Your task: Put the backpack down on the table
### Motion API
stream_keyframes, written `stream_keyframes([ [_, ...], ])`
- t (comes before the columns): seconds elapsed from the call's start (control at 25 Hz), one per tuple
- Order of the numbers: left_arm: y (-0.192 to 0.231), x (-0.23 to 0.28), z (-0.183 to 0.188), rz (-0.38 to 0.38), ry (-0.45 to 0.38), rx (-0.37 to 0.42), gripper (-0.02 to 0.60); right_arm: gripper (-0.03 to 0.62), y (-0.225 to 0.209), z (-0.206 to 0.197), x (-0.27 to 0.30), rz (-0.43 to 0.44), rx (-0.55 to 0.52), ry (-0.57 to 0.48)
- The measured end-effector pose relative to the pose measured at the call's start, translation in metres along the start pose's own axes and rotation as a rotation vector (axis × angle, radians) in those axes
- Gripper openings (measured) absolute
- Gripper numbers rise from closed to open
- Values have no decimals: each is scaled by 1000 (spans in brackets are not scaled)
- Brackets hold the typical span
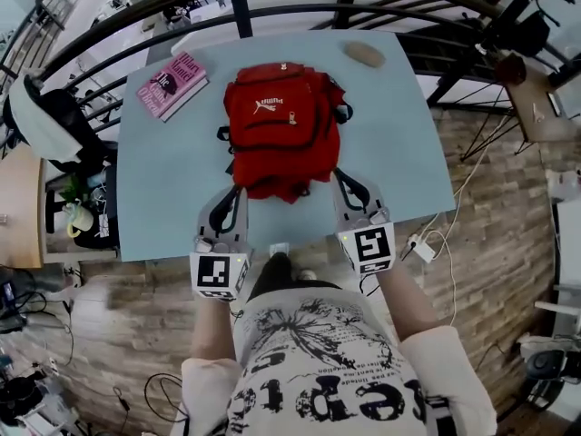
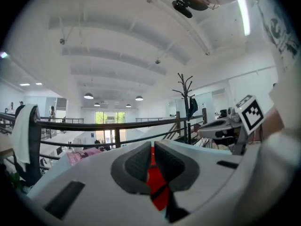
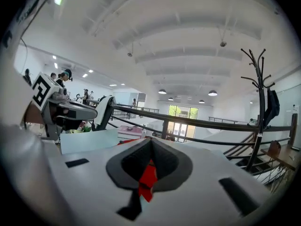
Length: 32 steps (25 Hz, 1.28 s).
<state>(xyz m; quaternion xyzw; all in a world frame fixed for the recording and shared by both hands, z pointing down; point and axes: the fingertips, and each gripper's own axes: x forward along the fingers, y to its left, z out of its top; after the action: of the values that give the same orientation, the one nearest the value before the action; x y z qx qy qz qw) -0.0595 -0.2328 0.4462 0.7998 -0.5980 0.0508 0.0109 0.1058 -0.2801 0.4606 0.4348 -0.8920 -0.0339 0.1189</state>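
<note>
Head view: the table [image 1: 154,180], pale blue and backed by a dark railing [image 1: 272,12], takes up most of the frame, with the person standing at its near edge. The backpack [image 1: 281,130], red, is over the middle of the table with its front face up and its lower end towards the person. From above it cannot be confirmed whether its underside rests fully on the surface. A pink book [image 1: 171,84] lies near the far left corner and a brown oval object [image 1: 364,54] near the far right corner. Both are well apart from the backpack, so the centre is free to receive it. The left gripper [image 1: 239,192] meets the backpack's near left corner and the right gripper [image 1: 341,180] its near right corner. A hold at two corners would keep the load level and square to the table edge, which suits a controlled lowering. In the left gripper view the jaws are clenched, with a strip of red fabric [image 2: 157,182] pinched between the pads. The right gripper view shows the same: jaws closed tight on a fold of red fabric [image 3: 148,178]. Assessment: the backpack is grasped at both corners and not yet released, so the set-down is judged unfinished.
</note>
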Motion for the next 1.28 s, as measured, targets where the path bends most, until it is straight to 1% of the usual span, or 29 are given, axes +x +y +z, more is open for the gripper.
stream_keyframes([
  [0.16,-8,-19,52,20,-81,13,21,-6,3,26,-12,-9,-58,-30],
  [0.32,-14,-29,72,29,-109,24,21,-8,1,52,-27,1,-23,-92],
  [0.6,-28,-35,79,32,-103,71,21,-8,6,72,-48,17,-21,-139],
  [0.8,-43,-44,93,5,-120,48,21,-8,11,72,-57,16,-47,-146],
  [0.92,-50,-51,98,9,-125,72,21,-8,11,74,-65,5,-40,-156],
  [1.08,-51,-52,85,20,-65,82,21,-9,13,73,-65,21,-33,-162],
  [1.2,-51,-48,87,30,-64,91,21,-8,11,73,-65,24,-30,-164],
  [1.28,-53,-51,85,34,-47,100,21,-9,12,73,-66,17,-45,-166],
])
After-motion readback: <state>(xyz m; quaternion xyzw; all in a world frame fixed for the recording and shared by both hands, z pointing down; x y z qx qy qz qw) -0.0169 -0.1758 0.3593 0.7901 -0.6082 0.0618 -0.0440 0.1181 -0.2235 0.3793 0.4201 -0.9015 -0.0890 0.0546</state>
